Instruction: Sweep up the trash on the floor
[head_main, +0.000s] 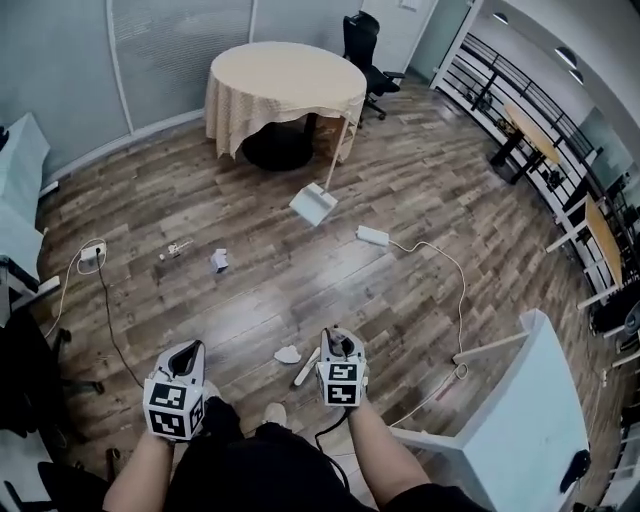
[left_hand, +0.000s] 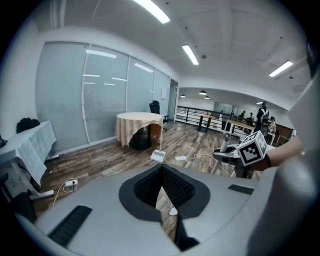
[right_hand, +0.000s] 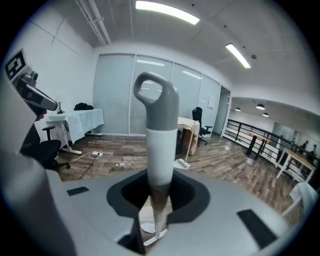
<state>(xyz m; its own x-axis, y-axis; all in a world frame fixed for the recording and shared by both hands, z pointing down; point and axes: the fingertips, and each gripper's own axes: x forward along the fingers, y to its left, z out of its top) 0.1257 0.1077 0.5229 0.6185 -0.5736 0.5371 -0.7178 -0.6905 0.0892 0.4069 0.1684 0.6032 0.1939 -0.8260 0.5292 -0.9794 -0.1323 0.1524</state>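
Gripping the broom (right_hand: 160, 135) in my right gripper (right_hand: 159, 200), I am clamping both jaws on its white shaft just below the grey looped top. In the head view that gripper (head_main: 338, 347) is hanging low in front of me, with the broom's pale lower end (head_main: 305, 368) reaching the wood floor (head_main: 420, 180) beside it. My left gripper (left_hand: 161, 172) is carrying nothing; its jaws are meeting at the tips, with only a thin slit of floor showing between the pads. I am holding it (head_main: 188, 352) out to the left, apart from the broom.

A white scrap of trash (head_main: 287, 354) is lying just beside the broom's end, close to my feet. Two more small pieces (head_main: 219, 260) (head_main: 175, 248) are sitting further out on the floor. The dustpan (head_main: 313, 206) is resting well beyond them, its long handle leaning against the round cloth-covered table (head_main: 285, 80). A white power strip (head_main: 372, 236) is trailing its cable to the right of the dustpan.
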